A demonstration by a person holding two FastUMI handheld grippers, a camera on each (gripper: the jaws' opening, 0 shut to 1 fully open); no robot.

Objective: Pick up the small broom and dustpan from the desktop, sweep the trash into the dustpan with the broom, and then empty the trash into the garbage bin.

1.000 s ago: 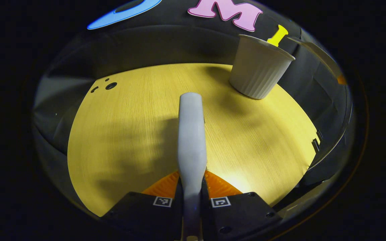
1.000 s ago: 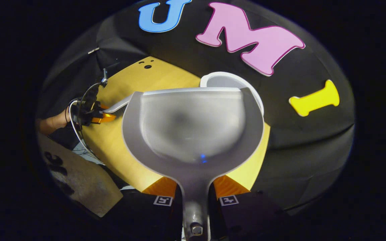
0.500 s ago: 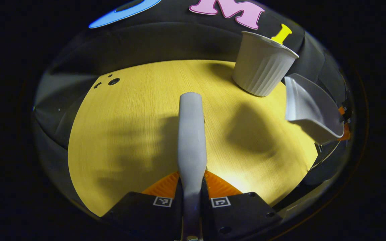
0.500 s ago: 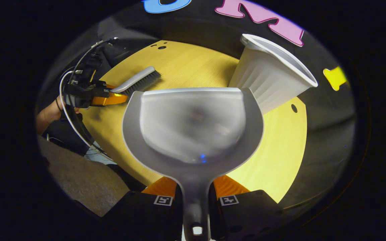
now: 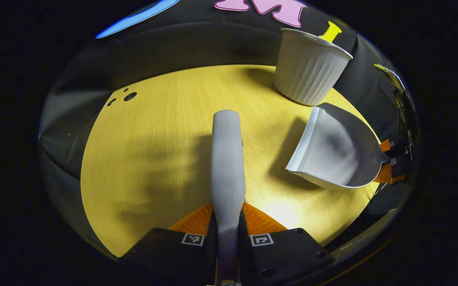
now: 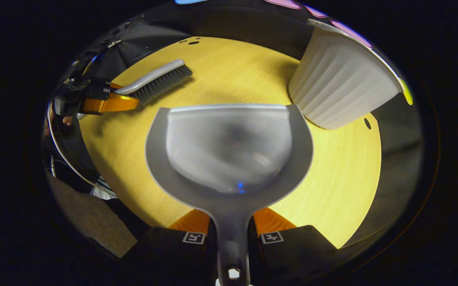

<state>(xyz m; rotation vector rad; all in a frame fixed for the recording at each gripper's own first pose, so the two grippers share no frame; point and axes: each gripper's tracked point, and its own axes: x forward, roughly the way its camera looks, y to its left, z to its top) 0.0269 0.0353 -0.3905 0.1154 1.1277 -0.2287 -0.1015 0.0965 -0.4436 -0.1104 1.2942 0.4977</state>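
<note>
My left gripper [image 5: 227, 217] is shut on the handle of the small grey broom [image 5: 226, 159], which points forward low over the yellow desktop [image 5: 153, 159]. In the right gripper view the broom [image 6: 153, 81] shows its dark bristles facing down, with the left gripper [image 6: 107, 102] behind it. My right gripper [image 6: 231, 226] is shut on the handle of the grey dustpan [image 6: 229, 151], whose bowl looks bare. In the left gripper view the dustpan [image 5: 332, 153] hovers tilted just above the desktop, in front of the white ribbed bin [image 5: 308, 67], with the right gripper [image 5: 391, 161] at its handle.
The bin [image 6: 340, 85] stands upright at the desktop's far right, close to the dustpan's right corner. Small dark holes [image 5: 129, 96] mark the far left of the desktop. The desktop's near edge [image 6: 133, 206] drops off to a grey floor [image 6: 94, 222].
The dustpan has swung down and away from the bin's mouth to a spot low over the desktop beside the bin. The broom has stayed almost still.
</note>
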